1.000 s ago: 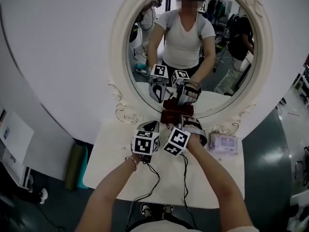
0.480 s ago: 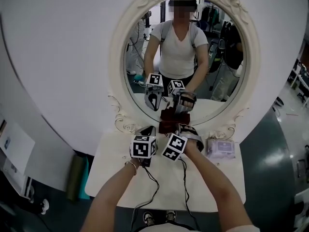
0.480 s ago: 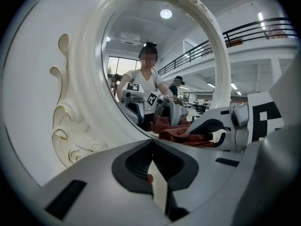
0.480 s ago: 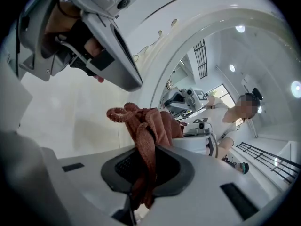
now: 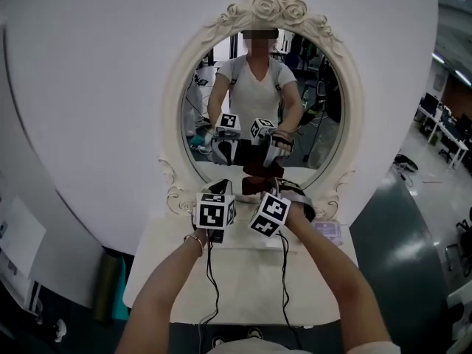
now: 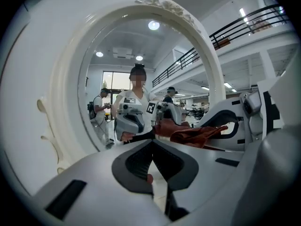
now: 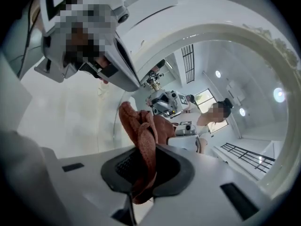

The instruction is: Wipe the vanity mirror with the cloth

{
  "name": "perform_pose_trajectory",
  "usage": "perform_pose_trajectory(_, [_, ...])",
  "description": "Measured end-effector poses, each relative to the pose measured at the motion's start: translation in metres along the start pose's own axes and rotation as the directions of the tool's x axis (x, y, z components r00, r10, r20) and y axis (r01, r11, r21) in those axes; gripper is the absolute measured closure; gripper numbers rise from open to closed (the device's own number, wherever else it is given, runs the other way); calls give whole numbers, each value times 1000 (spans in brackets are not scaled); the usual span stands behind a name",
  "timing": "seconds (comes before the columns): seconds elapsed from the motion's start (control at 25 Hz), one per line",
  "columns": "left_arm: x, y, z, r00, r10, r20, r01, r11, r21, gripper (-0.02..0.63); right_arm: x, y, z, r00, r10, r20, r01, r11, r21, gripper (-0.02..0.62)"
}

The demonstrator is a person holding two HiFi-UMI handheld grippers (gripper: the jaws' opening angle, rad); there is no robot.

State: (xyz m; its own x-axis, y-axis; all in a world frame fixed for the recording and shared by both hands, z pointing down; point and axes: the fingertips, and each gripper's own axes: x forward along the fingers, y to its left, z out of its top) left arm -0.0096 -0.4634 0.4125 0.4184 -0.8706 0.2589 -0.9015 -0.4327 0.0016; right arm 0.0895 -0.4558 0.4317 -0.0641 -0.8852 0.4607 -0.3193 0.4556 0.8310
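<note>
The oval vanity mirror (image 5: 193, 102) in its ornate white frame stands at the back of a white table (image 5: 243, 286). A dark red cloth (image 5: 255, 186) is bunched against the lower edge of the glass. My right gripper (image 5: 279, 190) is shut on the cloth (image 7: 140, 131), which rises from between its pads. My left gripper (image 5: 221, 192) sits just left of it, shut, with nothing clearly held. In the left gripper view, its pads (image 6: 141, 160) meet, and the cloth (image 6: 195, 133) lies to the right in the right gripper (image 6: 235, 124). The glass reflects both grippers and the person.
A pale purple packet (image 5: 327, 231) lies on the table at the right, beside the mirror's foot. Cables (image 5: 210, 271) hang from both grippers over the tabletop. A dark green object (image 5: 105, 286) stands on the floor left of the table.
The head view has tipped up, so the mirror's whole frame now shows. Both grippers stay close together at the lower edge of the glass, and the right one still holds the cloth.
</note>
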Motion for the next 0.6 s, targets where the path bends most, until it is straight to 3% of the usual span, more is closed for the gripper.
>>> perform_pose_trajectory(0.32, [-4, -37, 89, 989, -48, 141, 42, 998, 43, 595, -67, -118, 1, 972, -234, 22, 235, 970, -64, 538])
perform_pose_trajectory(0.44, [-7, -48, 125, 981, -67, 182, 63, 998, 28, 595, -94, -165, 5, 946, -321, 34, 323, 944, -68, 537])
perform_pose_trajectory(0.6, [-14, -58, 177, 968, -71, 241, 55, 996, 74, 595, -129, -228, 14, 892, -448, 54, 451, 889, -77, 537])
